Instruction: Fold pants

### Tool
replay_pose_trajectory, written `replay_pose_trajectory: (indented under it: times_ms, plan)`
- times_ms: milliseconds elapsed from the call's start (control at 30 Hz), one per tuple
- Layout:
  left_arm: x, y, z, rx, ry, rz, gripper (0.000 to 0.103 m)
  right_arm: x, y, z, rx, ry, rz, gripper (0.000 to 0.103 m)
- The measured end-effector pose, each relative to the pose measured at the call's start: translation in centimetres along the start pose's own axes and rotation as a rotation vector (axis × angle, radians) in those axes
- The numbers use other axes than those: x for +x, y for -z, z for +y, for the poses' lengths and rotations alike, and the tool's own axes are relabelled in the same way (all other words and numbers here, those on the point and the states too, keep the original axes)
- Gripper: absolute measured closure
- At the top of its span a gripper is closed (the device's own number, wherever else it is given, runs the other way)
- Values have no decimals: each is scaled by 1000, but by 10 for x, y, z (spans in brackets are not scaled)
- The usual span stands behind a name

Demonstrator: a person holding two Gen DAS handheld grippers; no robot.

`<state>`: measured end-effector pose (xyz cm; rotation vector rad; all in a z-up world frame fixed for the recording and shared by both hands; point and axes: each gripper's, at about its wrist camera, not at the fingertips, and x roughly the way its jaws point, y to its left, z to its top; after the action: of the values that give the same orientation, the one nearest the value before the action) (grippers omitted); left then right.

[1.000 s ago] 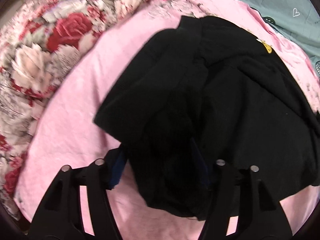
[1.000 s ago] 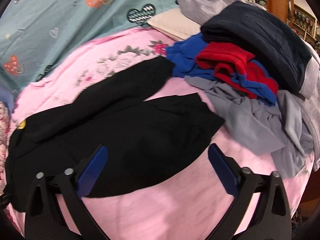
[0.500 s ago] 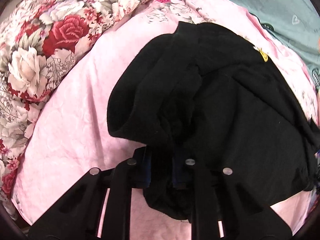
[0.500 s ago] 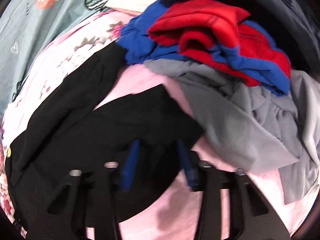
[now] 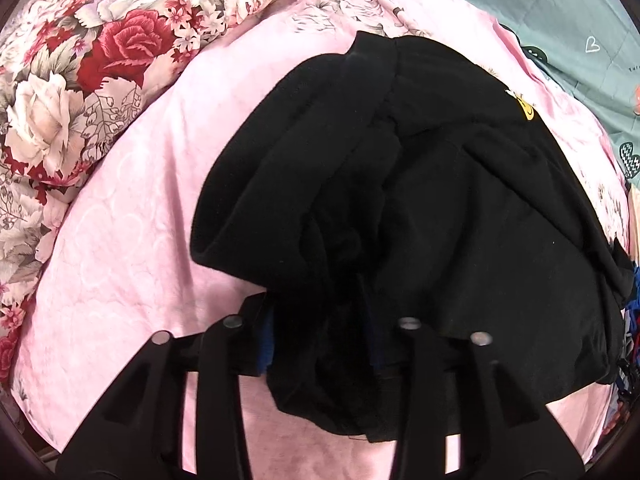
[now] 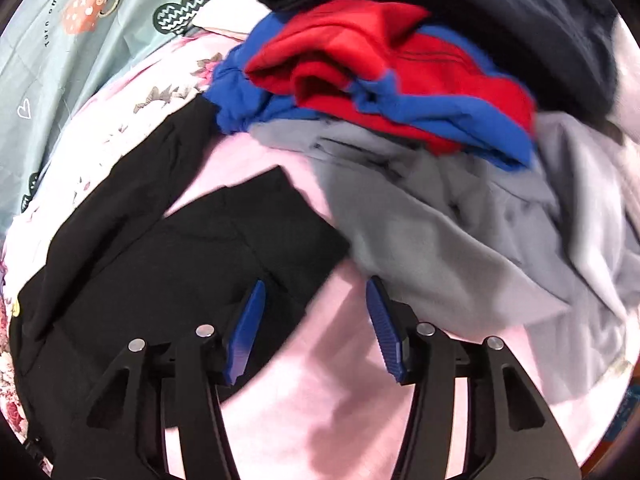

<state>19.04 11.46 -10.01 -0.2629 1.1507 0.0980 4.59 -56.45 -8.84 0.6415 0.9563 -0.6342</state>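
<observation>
Black pants [image 5: 420, 184] lie on a pink bedsheet [image 5: 132, 248], with a small yellow tag [image 5: 527, 110] at the far right. My left gripper [image 5: 320, 332] is shut on a bunched fold of the pants at the near edge; the cloth hides the blue pads. In the right wrist view the two pants legs [image 6: 168, 248] spread to the left. My right gripper [image 6: 316, 312] is partly open and empty; its left blue pad [image 6: 248, 320] is over the near leg's hem and the right one is over the pink sheet [image 6: 320, 392].
A floral quilt [image 5: 72, 80] lies left of the pants. A teal patterned sheet [image 6: 80, 40] is behind. A pile of red and blue [image 6: 380, 72], grey [image 6: 440, 232] and dark navy [image 6: 500, 12] clothes lies right of the pants legs.
My left gripper closed on the pants' near edge and holds it. My right gripper moved toward the leg hem, narrowed, then opened a little wider.
</observation>
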Motion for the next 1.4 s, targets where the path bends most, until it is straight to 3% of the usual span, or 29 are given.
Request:
replay_pose_trajectory:
  times_ms: [100, 167, 200, 233, 267, 400, 600, 767, 967, 1000, 1067, 1100, 1133, 1200, 1267, 1300, 1400]
  plan:
    - [4, -3, -8, 6, 30, 5, 38, 8, -6, 11, -13, -5, -12, 58]
    - [7, -5, -15, 21, 21, 10, 36, 9, -9, 14, -9, -10, -17, 65]
    - [8, -6, -18, 32, 6, 8, 40, 7, -9, 14, 0, -18, -21, 76]
    - [7, -7, -21, 41, -26, -3, 70, 5, -10, 14, 9, -45, -30, 86]
    - [7, -7, -22, 43, -65, -12, 88, 0, -10, 12, 19, -57, -42, 95]
    - [-5, -14, -15, 12, -32, -17, 91, -22, -12, 8, 14, -105, -89, 96]
    - [-63, -28, 14, -88, 71, -136, 91, -72, -10, 2, -10, -138, -177, 96]
    - [-85, -29, 17, -76, -55, -189, 91, -90, 3, -11, -17, -126, -186, 96]
    - [-46, -11, 50, -71, -92, -62, 89, -63, 34, -29, -29, -40, -116, 96]
    - [-40, -8, 51, -71, -99, -52, 83, -55, 39, -33, -30, -27, -94, 96]
    - [-30, -7, 55, -66, -151, -51, 60, -46, 45, -35, -38, 0, -60, 95]
    - [-27, -6, 57, -66, -208, -53, 34, -42, 46, -35, -47, 27, -40, 92]
    - [-26, -5, 59, -66, -242, -62, 26, -42, 48, -33, -61, 58, -31, 89]
    - [-34, -5, 62, -64, -271, -89, 25, -49, 47, -24, -120, 180, -61, 66]
    - [-46, -8, 65, -73, -400, -128, 21, -68, 44, -9, -176, 261, -159, 61]
    - [-53, -10, 66, -80, -423, -154, 18, -75, 42, -7, -186, 272, -190, 61]
    - [-69, -14, 64, -116, -314, -184, 18, -97, 35, 13, -194, 228, -295, 61]
